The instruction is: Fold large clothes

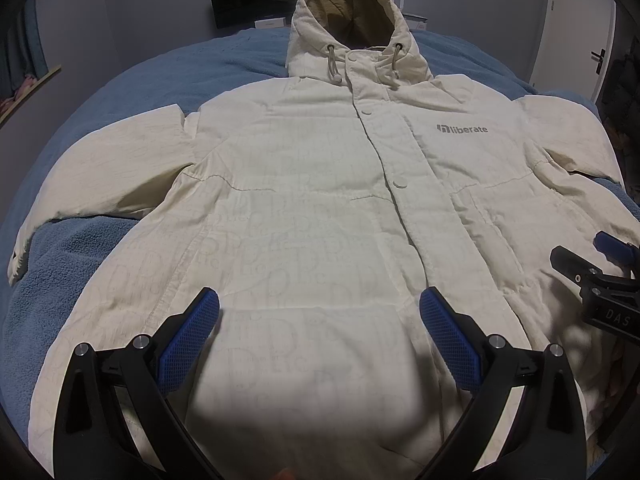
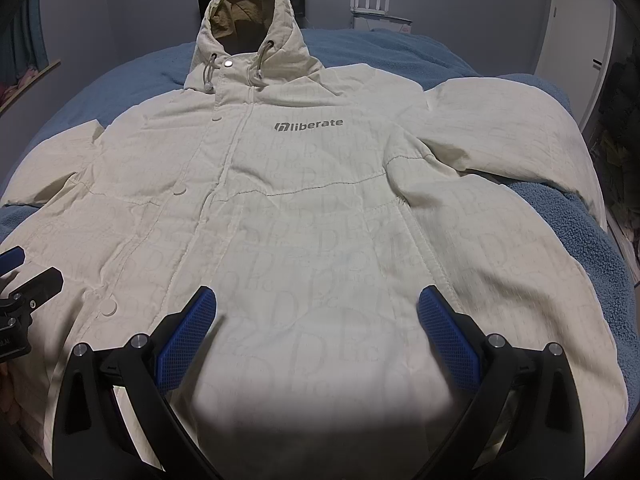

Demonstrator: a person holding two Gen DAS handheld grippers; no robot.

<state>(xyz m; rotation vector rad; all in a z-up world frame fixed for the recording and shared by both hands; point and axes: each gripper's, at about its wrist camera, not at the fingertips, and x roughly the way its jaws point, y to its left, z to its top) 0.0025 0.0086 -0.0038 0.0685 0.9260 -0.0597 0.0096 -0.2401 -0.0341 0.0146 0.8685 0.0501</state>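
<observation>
Cream hooded puffer jacket [image 1: 304, 208] lies face up and spread flat on the blue fleece blanket [image 1: 92, 248] covering the bed, hood [image 1: 352, 20] at the far end, both sleeves out to the sides, front placket snapped closed. Left gripper [image 1: 320, 328] hovers over the hem area left of the placket, jaws spread wide, nothing between the blue pads [image 1: 188, 344]. Right gripper [image 2: 316, 324] likewise released and empty, over the hem on the "liberate" logo [image 2: 309, 125] side. Judgement: no fold begun; this is the setup/approach step. Next move likely calls for each gripper to reach outward to a sleeve [image 2: 516, 136] or side edge, pinch through thick padding, and bring it across the body.
</observation>
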